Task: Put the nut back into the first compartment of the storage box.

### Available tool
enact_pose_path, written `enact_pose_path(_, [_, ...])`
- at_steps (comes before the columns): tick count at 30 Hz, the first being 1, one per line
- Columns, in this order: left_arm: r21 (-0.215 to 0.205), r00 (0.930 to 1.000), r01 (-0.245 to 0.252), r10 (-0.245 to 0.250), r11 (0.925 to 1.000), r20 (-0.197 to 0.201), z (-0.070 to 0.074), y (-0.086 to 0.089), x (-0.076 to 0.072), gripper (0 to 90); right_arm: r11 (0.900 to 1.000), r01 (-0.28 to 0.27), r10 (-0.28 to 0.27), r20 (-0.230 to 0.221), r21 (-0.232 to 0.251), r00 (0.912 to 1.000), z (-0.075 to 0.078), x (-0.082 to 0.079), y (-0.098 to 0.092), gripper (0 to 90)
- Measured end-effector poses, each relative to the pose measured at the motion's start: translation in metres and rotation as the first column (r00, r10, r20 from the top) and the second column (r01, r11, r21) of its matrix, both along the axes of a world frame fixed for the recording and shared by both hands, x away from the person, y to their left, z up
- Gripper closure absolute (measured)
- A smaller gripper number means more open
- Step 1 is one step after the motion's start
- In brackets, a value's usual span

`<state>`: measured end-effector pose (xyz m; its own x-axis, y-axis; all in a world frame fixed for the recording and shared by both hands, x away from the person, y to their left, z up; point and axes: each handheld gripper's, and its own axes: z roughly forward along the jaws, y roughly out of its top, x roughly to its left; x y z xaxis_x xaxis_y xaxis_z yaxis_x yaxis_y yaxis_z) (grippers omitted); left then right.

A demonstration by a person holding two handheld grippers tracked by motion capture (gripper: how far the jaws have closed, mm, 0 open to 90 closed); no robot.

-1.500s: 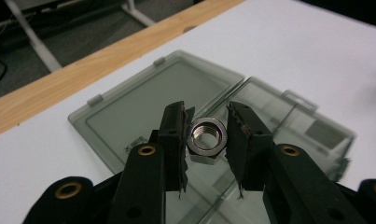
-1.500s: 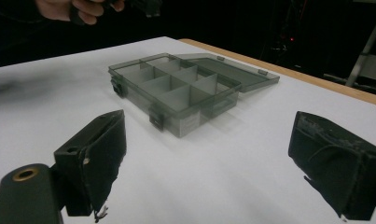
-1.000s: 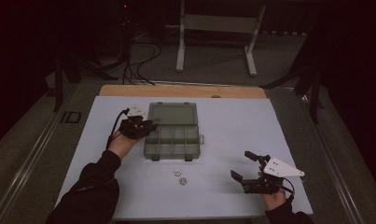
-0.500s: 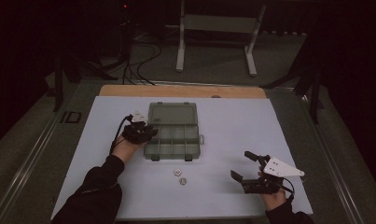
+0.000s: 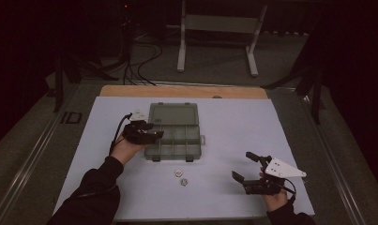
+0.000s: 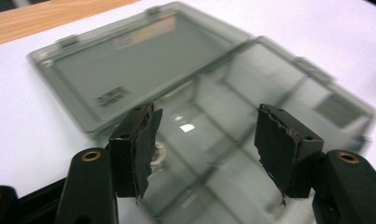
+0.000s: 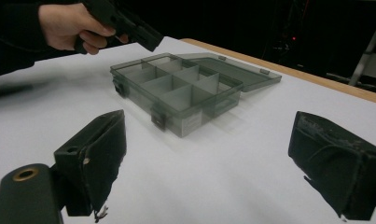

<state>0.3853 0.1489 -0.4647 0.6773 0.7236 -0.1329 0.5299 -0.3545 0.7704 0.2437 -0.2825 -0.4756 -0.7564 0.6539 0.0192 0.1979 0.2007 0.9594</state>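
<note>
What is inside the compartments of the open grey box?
In the open grey box, the compartments facing the right gripper view look empty. The left hand-held gripper hangs over the box's left end and covers the compartments under it.

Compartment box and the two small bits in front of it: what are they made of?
Compartment box: looks like smoky translucent plastic, glossy; the dividers show through its walls and the open lid catches highlights. Two small parts: probably metal, pale and shiny against the white table; too small to be sure.
</note>
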Motion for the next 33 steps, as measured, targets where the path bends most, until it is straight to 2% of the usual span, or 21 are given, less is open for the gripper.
enact_pose_path(5, [-0.048,0.9977,0.065,-0.064,0.9967,0.024,0.019,-0.008,-0.015,38.0,1.0,0.001,-0.001,0.002,0.001,1.0,0.0,0.0,0.0,11.4])
enact_pose_path(11, [-0.052,0.9915,0.124,-0.122,0.9909,0.046,0.029,-0.018,-0.032,38.0,1.0,0.001,-0.001,0.001,0.0,1.0,0.0,0.0,0.0,11.4])
enact_pose_path(12, [-0.051,0.9877,0.15,-0.147,0.9875,0.054,0.033,-0.021,-0.038,38.0,1.0,0.0,0.0,0.001,0.001,1.0,0.0,0.0,0.0,11.4])
enact_pose_path(14, [-0.054,0.9865,0.156,-0.153,0.9863,0.058,0.035,-0.023,-0.041,38.0,1.0,0.0,0.0,0.002,0.001,1.0,0.0,0.0,0.0,11.4])
enact_pose_path(15, [-0.066,0.9815,0.184,-0.18,0.9807,0.066,0.037,-0.025,-0.047,38.4,1.0,0.0,0.0,0.001,0.001,1.0,0.0,0.0,0.0,11.4])
enact_pose_path(16, [-0.07,0.9795,0.195,-0.191,0.9782,0.063,0.037,-0.026,-0.05,38.4,1.0,0.0,0.0,0.001,0.0,1.0,0.0,0.0,0.0,11.4])
enact_pose_path(19, [-0.056,0.9697,0.237,-0.233,0.9698,0.074,0.04,-0.029,-0.059,38.3,1.0,-0.001,0.001,0.001,0.0,1.0,0.0,-0.001,0.0,11.4])
enact_pose_path(20, [-0.056,0.9697,0.237,-0.233,0.9698,0.074,0.04,-0.029,-0.059,38.3,1.0,-0.001,0.001,0.001,0.0,1.0,0.0,-0.001,0.0,11.4])
enact_pose_path(24, [-0.076,0.9625,0.266,-0.26,0.961,0.078,0.04,-0.031,-0.067,38.3,1.0,-0.002,0.002,0.0,-0.002,1.0,0.0,0.0,0.001,11.4])
enact_pose_path(27, [-0.07,0.9554,0.293,-0.29,0.9534,0.058,0.034,-0.034,-0.073,36.1,1.0,-0.003,0.003,0.001,0.0,1.0,0.001,-0.001,0.001,11.4])
enact_pose_path(28, [-0.051,0.9568,0.288,-0.285,0.9563,0.057,0.031,-0.036,-0.075,32.9,1.0,-0.003,0.003,0.001,0.0,1.0,0.001,-0.001,0.001,11.4])
enact_pose_path(29, [-0.041,0.9558,0.291,-0.289,0.9557,0.052,0.029,-0.037,-0.077,29.0,1.0,-0.003,0.003,0.001,0.0,1.0,0.0,-0.001,0.001,11.4])
enact_pose_path(30, [-0.037,0.9513,0.307,-0.305,0.9511,0.045,0.026,-0.039,-0.079,28.0,1.0,-0.004,0.004,0.001,-0.001,1.0,0.0,-0.001,0.001,11.4])
enact_pose_path(33, [-0.034,0.9456,0.325,-0.324,0.9452,0.034,0.018,-0.042,-0.084,27.8,1.0,-0.005,0.005,0.001,-0.002,1.0,0.0,-0.001,0.001,11.4])
